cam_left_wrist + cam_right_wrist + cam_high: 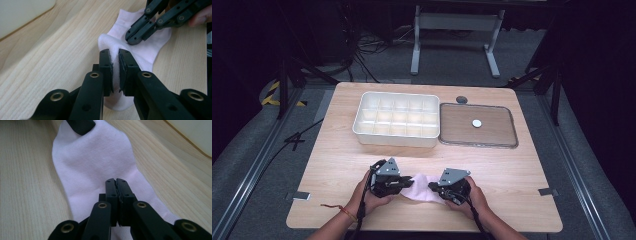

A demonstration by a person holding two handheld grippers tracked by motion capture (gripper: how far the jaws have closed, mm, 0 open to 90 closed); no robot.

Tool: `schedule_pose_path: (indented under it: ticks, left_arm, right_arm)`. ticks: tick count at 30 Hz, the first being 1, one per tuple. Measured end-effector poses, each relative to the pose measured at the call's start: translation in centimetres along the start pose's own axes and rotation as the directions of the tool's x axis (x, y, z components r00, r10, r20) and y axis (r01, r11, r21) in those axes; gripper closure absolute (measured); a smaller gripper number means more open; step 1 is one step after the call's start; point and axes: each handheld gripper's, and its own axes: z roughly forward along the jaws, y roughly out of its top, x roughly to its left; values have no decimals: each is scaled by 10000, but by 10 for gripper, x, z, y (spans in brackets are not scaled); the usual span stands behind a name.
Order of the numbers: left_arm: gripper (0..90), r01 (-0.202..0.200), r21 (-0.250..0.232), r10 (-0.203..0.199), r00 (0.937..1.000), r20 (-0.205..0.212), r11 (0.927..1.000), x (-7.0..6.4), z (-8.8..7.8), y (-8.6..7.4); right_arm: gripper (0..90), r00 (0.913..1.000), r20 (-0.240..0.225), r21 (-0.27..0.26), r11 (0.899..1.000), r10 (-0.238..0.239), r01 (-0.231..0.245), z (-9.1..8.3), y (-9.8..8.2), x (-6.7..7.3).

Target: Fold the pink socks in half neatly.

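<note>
A pale pink sock lies flat on the wooden table near its front edge, between the two hand-held grippers. My left gripper is shut on a raised fold of the sock; white fabric shows between its pads. My right gripper comes from the other side, jaws shut, tips resting on the sock. Whether fabric is caught between them I cannot tell. In the left gripper view the right gripper presses onto the sock just beyond my jaws. The left gripper shows at the sock's far end.
A white box with several compartments stands at the table's middle back. Right of it lies a flat clear lid with a small white disc on it. A dark round cap sits behind the lid.
</note>
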Motion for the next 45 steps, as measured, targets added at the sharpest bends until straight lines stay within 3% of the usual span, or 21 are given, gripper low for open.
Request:
schedule_pose_path:
  ticks: [7, 10, 17, 24, 28, 32, 36, 45]
  left_arm:
    - [811, 26, 159, -25, 9999, -105, 9999, -1, -3, 2]
    - [804, 25, 245, -18, 9996, -272, 9997, -1, -3, 2]
    - [796, -22, 179, 23, 10000, -56, 9998, -1, -2, 2]
    - [802, -8, -355, 2, 9998, -186, 9994, -1, -8, 3]
    - [810, -179, -269, 170, 9993, -333, 9995, -2, -9, 4]
    - [814, -5, -248, -5, 9992, -403, 9997, 0, -9, 3]
    - [816, -54, -227, 45, 9991, -426, 9997, 1, -10, 3]
    - [817, -305, -208, 296, 9986, -438, 9993, -3, -9, 8]
  right_arm:
    - [890, 9998, 142, -21, 9999, -147, 148, 0, 1, 1]
    - [892, 9999, 26, -417, 9991, -112, 113, -2, 2, 2]
    - [894, 9987, -138, -264, 9985, -484, 480, 8, 6, 7]
    - [896, 9994, -288, -287, 9994, -197, 188, 18, 13, 5]
    - [894, 9995, -205, -197, 9995, -235, 231, 18, 14, 6]
    - [895, 9997, -103, -510, 9984, -238, 233, 9, 16, 3]
    - [895, 9997, -88, -462, 9987, -214, 209, 4, 14, 1]
    - [897, 9995, -220, -203, 9995, -226, 222, 16, 13, 3]
